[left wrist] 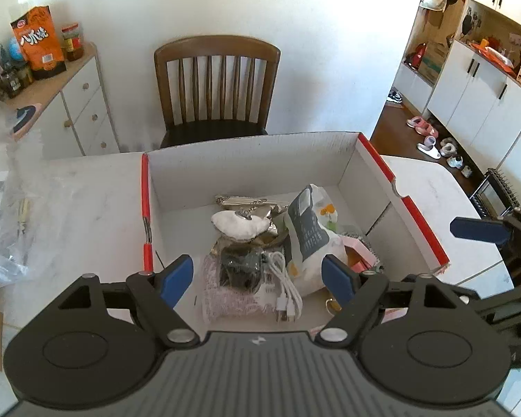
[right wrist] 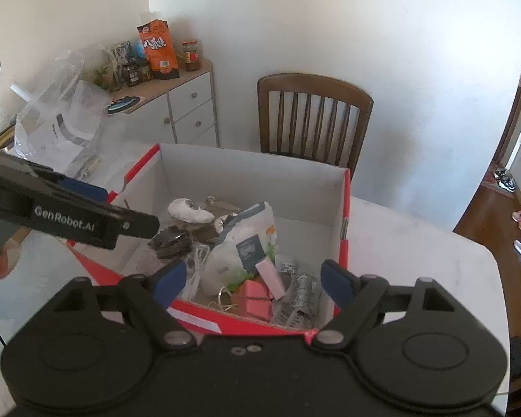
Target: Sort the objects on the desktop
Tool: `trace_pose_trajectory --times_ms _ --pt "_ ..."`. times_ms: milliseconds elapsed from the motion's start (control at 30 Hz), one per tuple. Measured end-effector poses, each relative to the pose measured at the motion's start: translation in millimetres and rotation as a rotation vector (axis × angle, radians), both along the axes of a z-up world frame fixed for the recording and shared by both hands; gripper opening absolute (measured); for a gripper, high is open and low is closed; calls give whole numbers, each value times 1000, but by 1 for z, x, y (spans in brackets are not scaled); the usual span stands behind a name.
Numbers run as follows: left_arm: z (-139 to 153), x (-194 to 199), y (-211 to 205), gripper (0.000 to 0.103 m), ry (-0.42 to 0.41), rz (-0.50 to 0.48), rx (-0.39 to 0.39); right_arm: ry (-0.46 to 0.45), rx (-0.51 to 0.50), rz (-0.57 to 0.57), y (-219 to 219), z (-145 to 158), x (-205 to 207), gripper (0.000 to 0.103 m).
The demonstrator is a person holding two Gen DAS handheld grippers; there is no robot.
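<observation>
Cardboard box [left wrist: 347, 160] with red edges stands on the white bench [left wrist: 87, 187], and the sorted things lie in a heap inside it — a white cable [left wrist: 288, 288], a white printed pouch [left wrist: 312, 232], a dark bundle [left wrist: 241, 266], a pink box [right wrist: 257, 299]. Several pieces under the heap are hard to make out. Left gripper [left wrist: 258, 276] hovers over the box, jaws spread and holding nothing. Right gripper [right wrist: 253, 279] is at the near wall, jaws also spread — its near wall hides the box floor.
</observation>
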State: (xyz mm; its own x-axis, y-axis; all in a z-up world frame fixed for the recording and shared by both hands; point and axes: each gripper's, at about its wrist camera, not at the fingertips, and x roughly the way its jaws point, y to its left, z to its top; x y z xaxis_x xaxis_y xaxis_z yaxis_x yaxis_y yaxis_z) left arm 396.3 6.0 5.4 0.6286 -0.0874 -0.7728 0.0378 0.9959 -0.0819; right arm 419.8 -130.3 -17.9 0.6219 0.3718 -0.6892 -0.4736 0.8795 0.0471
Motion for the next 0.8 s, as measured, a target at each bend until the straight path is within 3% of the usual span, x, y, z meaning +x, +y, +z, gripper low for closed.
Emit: trace_pose_trajectory --times_ms 533,700,800 --pt "9 -46 -12 81 -103 -16 72 -81 65 47 -15 9 -27 103" --pt "9 -53 -8 81 -116 -19 -5 -91 77 48 -20 10 -32 103" --pt "10 -61 -11 83 -155 -11 14 -99 81 50 -22 11 -36 103"
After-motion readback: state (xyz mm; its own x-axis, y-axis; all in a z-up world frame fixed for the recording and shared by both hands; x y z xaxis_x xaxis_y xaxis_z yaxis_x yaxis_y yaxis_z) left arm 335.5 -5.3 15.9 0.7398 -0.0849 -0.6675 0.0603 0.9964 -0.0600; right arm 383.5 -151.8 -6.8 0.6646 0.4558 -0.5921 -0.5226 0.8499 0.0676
